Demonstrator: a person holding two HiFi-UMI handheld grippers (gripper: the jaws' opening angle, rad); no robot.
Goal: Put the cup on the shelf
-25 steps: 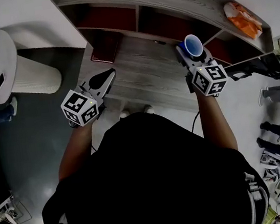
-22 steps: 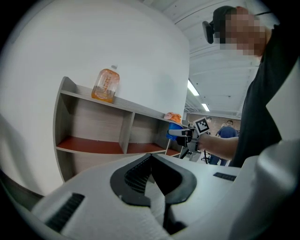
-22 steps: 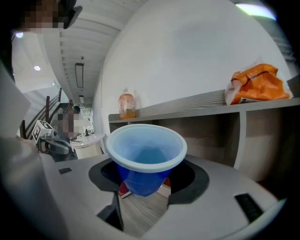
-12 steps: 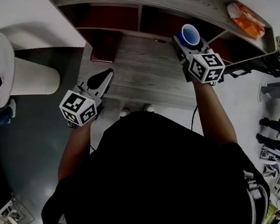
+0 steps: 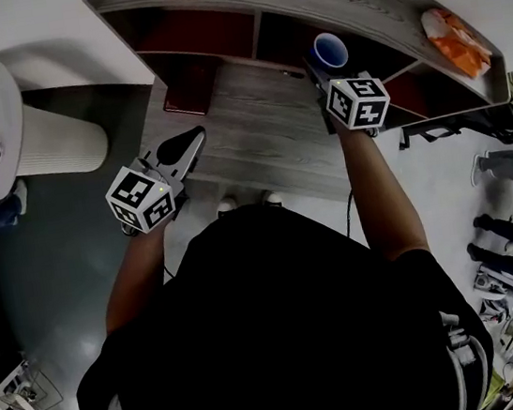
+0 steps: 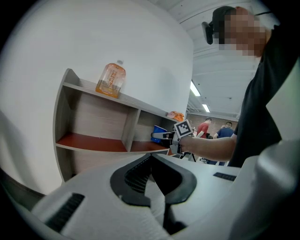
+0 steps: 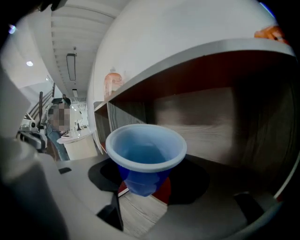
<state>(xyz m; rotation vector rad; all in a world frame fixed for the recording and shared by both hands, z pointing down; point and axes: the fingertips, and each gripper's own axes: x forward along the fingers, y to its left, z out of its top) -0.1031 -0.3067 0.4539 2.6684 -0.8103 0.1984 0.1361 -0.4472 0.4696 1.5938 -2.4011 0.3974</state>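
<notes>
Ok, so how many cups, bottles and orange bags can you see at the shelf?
Cups: 1, the blue cup
Bottles: 1, the orange bottle
Bags: 1, the orange bag
Total: 3

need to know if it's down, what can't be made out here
Gap under the blue cup: too small in the left gripper view; in the head view the cup itself covers it.
Bottle label: too small in the left gripper view; cut by the head view's top edge.
Orange bag: clipped by the right gripper view's edge.
</notes>
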